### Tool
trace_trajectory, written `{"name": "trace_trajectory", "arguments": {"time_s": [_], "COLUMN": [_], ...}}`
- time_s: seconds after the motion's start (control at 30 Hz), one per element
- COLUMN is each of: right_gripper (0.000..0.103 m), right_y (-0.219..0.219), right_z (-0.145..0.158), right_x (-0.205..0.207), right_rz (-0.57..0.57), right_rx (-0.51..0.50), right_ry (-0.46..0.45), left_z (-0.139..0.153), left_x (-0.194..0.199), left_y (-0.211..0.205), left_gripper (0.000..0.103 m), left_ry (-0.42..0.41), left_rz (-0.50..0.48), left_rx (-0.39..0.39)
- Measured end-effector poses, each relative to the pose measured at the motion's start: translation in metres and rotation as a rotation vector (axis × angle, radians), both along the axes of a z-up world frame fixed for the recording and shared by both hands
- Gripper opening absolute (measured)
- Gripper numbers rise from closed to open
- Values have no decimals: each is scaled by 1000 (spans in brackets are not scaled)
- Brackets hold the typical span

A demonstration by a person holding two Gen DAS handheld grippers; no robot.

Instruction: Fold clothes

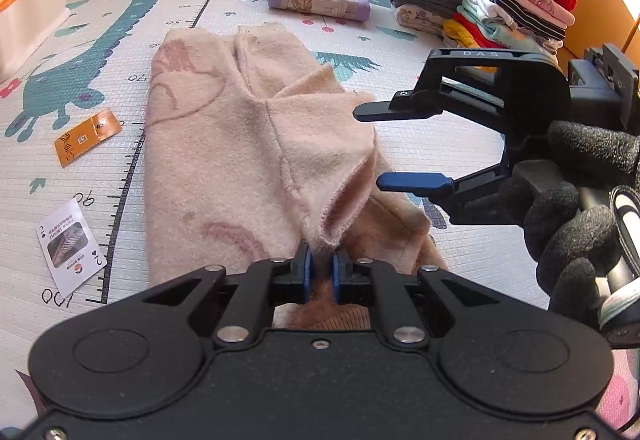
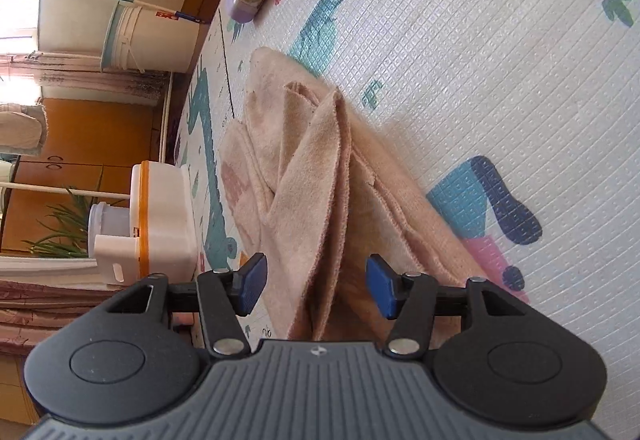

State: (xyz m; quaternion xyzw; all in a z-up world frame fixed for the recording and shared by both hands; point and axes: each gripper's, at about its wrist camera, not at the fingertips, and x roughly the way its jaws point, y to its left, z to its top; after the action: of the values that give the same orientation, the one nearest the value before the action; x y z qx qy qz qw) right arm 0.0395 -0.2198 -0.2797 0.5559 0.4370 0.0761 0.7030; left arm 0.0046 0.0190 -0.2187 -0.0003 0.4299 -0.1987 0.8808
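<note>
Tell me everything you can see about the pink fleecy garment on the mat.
The pink garment looks like soft, fuzzy fleece, pale pink with faint darker pink markings and a few small smudges. It lies on the play mat, partly folded, one flap pulled over its middle. The left gripper pinches its near edge; the right gripper is open, astride a raised fold.
</note>
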Motion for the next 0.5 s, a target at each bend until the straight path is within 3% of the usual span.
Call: {"name": "trace_trajectory", "arguments": {"time_s": [0.17, 0.2, 0.27, 0.33, 0.43, 0.5], "right_gripper": [58, 53, 24, 11, 9, 9], "right_y": [17, 15, 9, 5, 8, 12], "right_z": [2, 0, -3, 1, 10, 14], "right_x": [20, 25, 37, 48, 62, 68], "right_rz": [92, 89, 92, 110, 167, 192], "right_rx": [-55, -62, -87, -120, -176, -210], "right_ry": [-16, -10, -6, -22, -39, -31], "left_z": [5, 5, 4, -1, -11, -18], "left_x": [-2, -2, -4, -8, -17, -23], "left_y": [-2, -3, -8, -15, -33, -46], "left_gripper": [7, 7, 7, 7, 8, 18], "left_ry": [-13, -20, -37, -58, -122, -170], "left_rz": [-15, -26, -47, -70, -119, -144], "left_rx": [21, 38, 76, 136, 281, 386]}}
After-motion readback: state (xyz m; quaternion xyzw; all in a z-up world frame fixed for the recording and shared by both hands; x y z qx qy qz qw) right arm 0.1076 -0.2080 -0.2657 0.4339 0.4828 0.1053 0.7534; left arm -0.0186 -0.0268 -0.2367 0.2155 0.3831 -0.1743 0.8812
